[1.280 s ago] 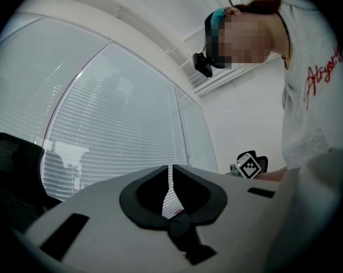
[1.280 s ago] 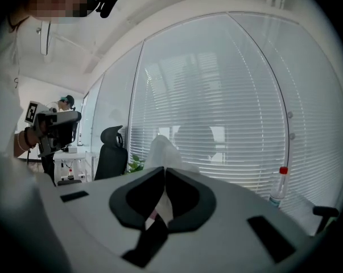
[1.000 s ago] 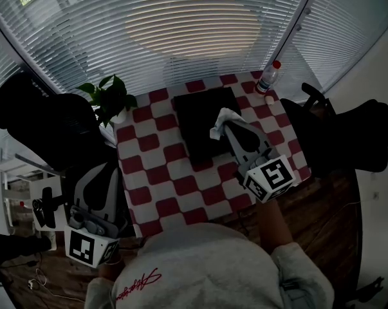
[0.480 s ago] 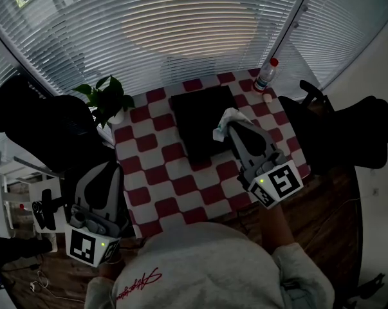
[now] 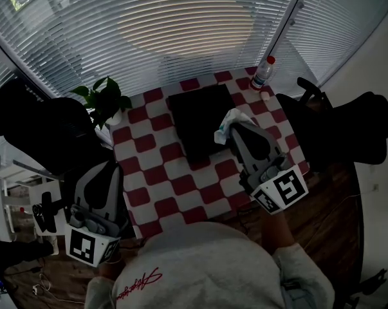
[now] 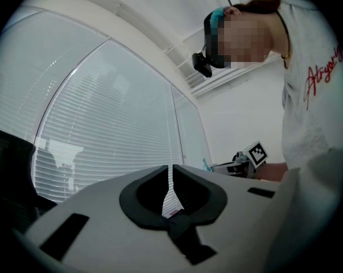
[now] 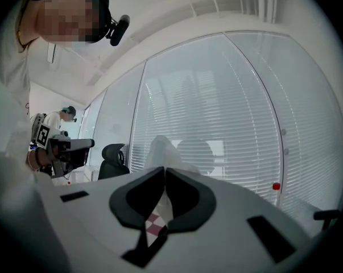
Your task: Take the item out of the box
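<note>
Head view: the right gripper (image 5: 231, 127) is clenched on a crumpled white item (image 5: 224, 125), which shows against the right edge of the black box (image 5: 194, 118); the box sits on the red-and-white checked table (image 5: 155, 180); the left gripper (image 5: 103, 169) hangs beyond the table's left side, below a potted plant (image 5: 103, 98); 1 bottle (image 5: 263, 74) stands at the table's far right corner.

Left gripper view: its 2 jaws are pressed together with only a thin slit and nothing between them; window blinds (image 6: 103, 124) fill the background.

Right gripper view: the 2 jaws pinch the white item, which rises past their tips; checked table shows through the gap below.
</note>
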Demonstrator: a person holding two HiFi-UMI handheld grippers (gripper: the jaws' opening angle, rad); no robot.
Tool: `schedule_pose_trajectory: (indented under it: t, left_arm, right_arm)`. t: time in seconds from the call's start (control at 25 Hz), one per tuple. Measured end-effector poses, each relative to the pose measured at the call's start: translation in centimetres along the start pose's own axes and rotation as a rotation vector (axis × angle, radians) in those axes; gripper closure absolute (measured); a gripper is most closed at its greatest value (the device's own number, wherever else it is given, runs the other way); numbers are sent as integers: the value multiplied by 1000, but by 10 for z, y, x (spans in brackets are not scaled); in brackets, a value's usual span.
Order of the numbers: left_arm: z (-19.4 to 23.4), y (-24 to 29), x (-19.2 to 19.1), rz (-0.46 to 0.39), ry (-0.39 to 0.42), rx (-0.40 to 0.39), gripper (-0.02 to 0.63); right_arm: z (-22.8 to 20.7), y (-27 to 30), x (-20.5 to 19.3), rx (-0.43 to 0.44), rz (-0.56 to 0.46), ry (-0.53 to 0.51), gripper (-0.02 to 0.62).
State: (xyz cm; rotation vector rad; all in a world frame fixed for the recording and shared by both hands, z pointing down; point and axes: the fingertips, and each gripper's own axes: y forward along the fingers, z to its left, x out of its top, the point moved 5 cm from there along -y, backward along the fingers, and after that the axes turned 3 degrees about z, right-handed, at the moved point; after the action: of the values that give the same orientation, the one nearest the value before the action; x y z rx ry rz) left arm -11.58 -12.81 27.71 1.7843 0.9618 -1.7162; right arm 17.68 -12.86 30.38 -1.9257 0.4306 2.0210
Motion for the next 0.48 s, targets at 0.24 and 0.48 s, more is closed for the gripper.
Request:
schedule_pose_trajectory:
  t: [0.24,0.48]
  left_arm:
    - [1,4,3,-19,4,-6,571]
    - [-3,7,4,-27,10,-19,571]
  right_arm:
    - [4,-6,6,2,-23,9,572]
    - [7,-14,13,5,-45,14,572]
